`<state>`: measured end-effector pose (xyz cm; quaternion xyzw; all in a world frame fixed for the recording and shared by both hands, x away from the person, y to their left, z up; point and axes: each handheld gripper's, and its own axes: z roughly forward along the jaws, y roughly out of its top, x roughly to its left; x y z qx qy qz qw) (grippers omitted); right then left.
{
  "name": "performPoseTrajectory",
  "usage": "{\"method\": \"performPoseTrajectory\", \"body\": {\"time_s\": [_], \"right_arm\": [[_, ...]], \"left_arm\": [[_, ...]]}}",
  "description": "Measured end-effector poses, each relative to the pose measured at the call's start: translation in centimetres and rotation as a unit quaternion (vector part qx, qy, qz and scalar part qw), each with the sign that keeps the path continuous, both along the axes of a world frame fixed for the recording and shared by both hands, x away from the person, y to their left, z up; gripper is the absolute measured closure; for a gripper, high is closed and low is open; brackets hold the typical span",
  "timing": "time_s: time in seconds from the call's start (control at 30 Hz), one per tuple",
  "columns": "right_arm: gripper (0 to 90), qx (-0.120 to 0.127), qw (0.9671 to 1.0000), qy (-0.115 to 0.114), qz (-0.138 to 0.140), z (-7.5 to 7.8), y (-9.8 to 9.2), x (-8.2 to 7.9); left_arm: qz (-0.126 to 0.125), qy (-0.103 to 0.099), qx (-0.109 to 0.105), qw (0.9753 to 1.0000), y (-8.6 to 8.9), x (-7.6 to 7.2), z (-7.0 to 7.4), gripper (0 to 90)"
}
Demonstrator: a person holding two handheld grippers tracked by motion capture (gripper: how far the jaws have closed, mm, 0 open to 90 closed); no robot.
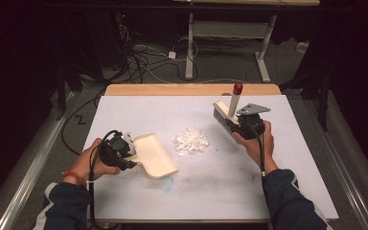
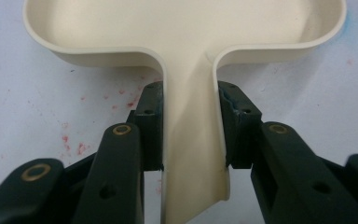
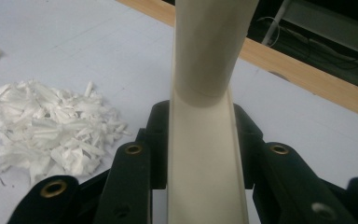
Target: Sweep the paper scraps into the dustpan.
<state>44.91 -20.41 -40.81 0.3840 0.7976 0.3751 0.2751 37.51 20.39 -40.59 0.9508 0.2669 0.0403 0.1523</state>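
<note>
Jaws of the left gripper [image 2: 190,140] clamp the dustpan [image 1: 154,154] by its handle, pan flat on the bench [image 1: 220,187]. Jaws of the right gripper [image 3: 204,154] grip the brush [image 1: 229,111] handle, bristles raised just right of the paper scraps [image 1: 191,141].

between dustpan [image 1: 156,154] and brush [image 1: 226,116]: paper scraps [image 1: 191,140] block | near table [image 1: 211,191]: open
</note>
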Motion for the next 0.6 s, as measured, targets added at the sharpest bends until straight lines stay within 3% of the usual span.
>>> {"method": "performPoseTrajectory", "body": {"time_s": [0.37,0.4,0.6], "right_arm": [[68.2,-0.025,0.9995,0.019,0.009,-1.4,3.4,1.3],[68.2,-0.024,0.9994,0.021,0.011,-1.6,3.6,1.4],[68.2,-0.025,0.9991,0.025,0.025,-2.1,5.3,1.2]], "left_arm": [[-0.007,0.004,0.008,0.9999,-0.4,0.3,-0.2,63.1],[-0.003,0.003,0.002,1.0,-0.5,0.3,-0.2,63.1],[-0.009,0.007,0.011,0.9999,-0.9,0.6,-0.3,63.1]]}}
